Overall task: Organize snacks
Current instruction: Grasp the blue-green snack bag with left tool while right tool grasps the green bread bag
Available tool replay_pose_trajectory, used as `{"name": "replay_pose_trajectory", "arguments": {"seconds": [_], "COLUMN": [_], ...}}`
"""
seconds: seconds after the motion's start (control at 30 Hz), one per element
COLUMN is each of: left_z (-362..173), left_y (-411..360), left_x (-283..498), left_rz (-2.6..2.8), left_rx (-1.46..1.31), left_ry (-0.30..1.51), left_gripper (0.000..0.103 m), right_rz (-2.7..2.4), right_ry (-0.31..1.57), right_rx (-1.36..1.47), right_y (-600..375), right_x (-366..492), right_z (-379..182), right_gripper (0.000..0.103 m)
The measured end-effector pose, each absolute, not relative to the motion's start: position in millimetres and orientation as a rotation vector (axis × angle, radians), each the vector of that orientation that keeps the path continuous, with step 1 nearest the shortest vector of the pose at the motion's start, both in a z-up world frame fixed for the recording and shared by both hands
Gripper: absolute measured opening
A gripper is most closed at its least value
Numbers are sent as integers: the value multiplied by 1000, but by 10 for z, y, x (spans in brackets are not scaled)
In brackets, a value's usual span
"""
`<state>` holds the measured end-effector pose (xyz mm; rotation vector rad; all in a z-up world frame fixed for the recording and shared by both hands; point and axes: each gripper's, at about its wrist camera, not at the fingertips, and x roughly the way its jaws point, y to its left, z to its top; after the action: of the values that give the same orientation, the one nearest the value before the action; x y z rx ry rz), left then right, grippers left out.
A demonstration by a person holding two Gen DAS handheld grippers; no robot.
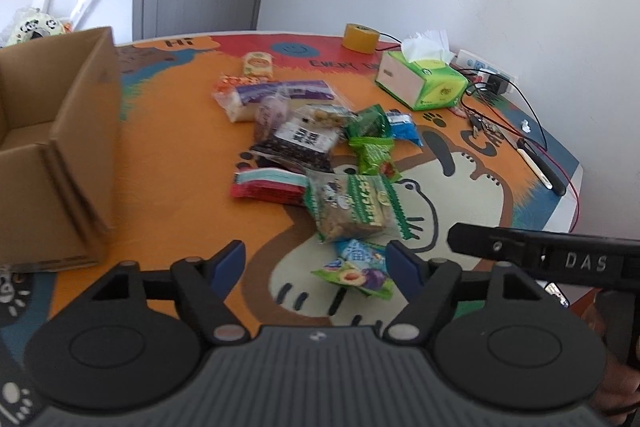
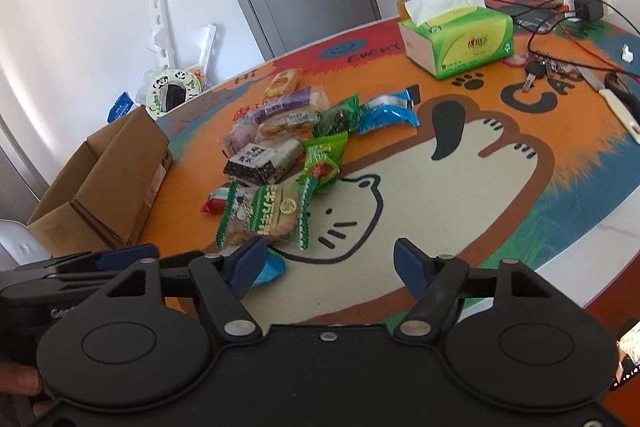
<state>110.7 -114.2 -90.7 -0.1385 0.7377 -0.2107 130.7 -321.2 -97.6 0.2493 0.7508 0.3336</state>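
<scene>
At nine o'clock the cardboard box [image 1: 60, 131] is sitting open on the table [image 1: 180, 155]. The snacks [image 1: 312, 143] are lying heaped at the centre. The left tongs [image 1: 314, 263] are gaping wide, hanging over a small plum packet [image 1: 356, 273] at six o'clock. The right tongs [image 2: 332, 261] are spreading wide too, holding nothing. Judging by this, picking is only starting; next, closing on that packet and carrying it boxward.
</scene>
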Motion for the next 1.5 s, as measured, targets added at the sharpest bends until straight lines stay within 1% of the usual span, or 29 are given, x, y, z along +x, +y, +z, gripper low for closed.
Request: {"name": "replay_pose_trajectory", "arguments": {"seconds": [0.23, 0.33, 0.4, 0.47, 0.57, 0.7, 0.77, 0.97, 1.07, 1.13, 1.2, 1.37, 1.43, 1.5], "left_z": [-1074, -1101, -1098, -1098, -1101, -1084, -1073, -1068, -1058, -1060, -1063, -1068, -1070, -1071], "left_y": [-1296, -1332, -1346, -1361, -1334, -1246, -1206, -985, -848, -767, -698, -567, -521, -489], "left_x": [1215, 1214, 1211, 1199, 1175, 1129, 1097, 1019, 999, 997, 997, 996, 1002, 1004], "left_rz": [-249, -240, -233, -242, -246, -252, -251, -216, -179, -154, -134, -95, -79, -59], "left_rx": [-142, -127, -111, -96, -96, -129, -134, -167, -182, -191, -202, -210, -214, -215], "left_ry": [776, 758, 755, 754, 749, 754, 752, 741, 733, 732, 734, 727, 725, 718], "left_gripper": [69, 68, 62, 49, 40, 35, 30, 28, 28, 28, 28, 29, 30, 31], "right_rz": [307, 298, 297, 297, 305, 319, 327, 333, 344, 341, 341, 325, 331, 327], "right_ry": [748, 753, 752, 752, 753, 755, 756, 753, 745, 738, 733, 716, 708, 702], "right_rx": [255, 264, 270, 273, 277, 270, 267, 257, 240, 226, 216, 168, 160, 144], "right_y": [-3287, -3322, -3332, -3321, -3294, -3219, -3170, -3006, -2905, -2835, -2775, -2614, -2559, -2497], "right_x": [1340, 1353, 1355, 1359, 1359, 1361, 1364, 1410, 1426, 1444, 1467, 1530, 1553, 1573], "right_z": [-1051, -1081, -1096, -1106, -1115, -1121, -1118, -1125, -1117, -1115, -1118, -1117, -1117, -1117], "right_gripper": [68, 68, 69, 69, 69, 69, 69, 69, 71, 76, 77, 89, 95, 96]}}
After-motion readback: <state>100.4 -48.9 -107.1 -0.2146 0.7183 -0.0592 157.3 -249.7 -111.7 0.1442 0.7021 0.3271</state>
